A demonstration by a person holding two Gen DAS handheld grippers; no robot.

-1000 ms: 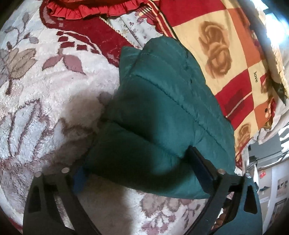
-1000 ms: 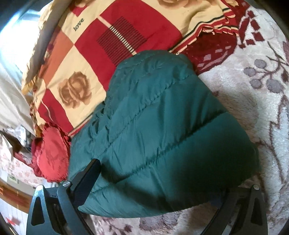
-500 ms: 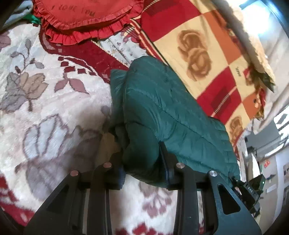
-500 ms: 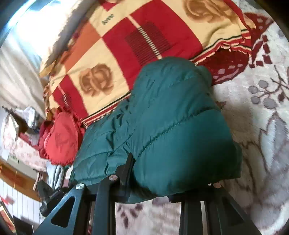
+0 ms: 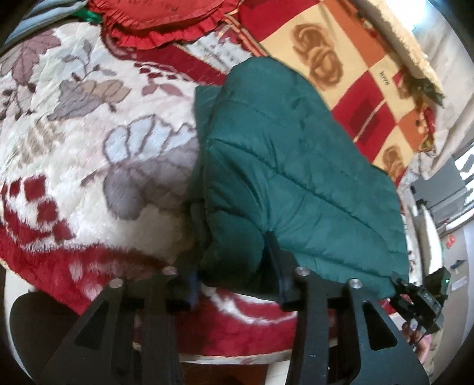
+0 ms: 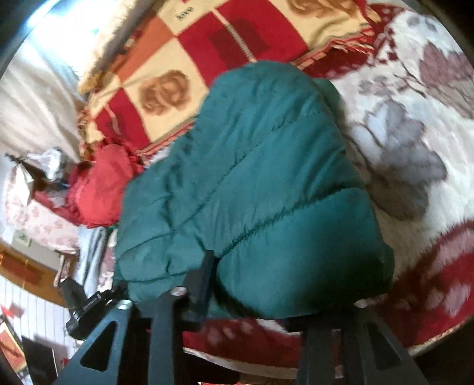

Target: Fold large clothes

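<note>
A dark green quilted puffer jacket lies folded in a thick bundle on the bed. In the left wrist view its near left corner is bunched between the fingers of my left gripper. The jaws are opening while the pads still press the padding. In the right wrist view the jacket bulges over my right gripper. Those jaws are opening too, with the near right corner still pinched; the right finger is hidden under the fabric. The right gripper also shows at the left view's edge.
The jacket rests on a fluffy white and red floral blanket. Behind it lies a red and cream checked blanket with roses, and a red frilled cushion at the far side. The bed's near edge runs just under the grippers.
Both grippers went from wide open around the jacket's near edge to clamped on it, then pulled it back toward the bed's near edge. The jaws now stand a little wider.
</note>
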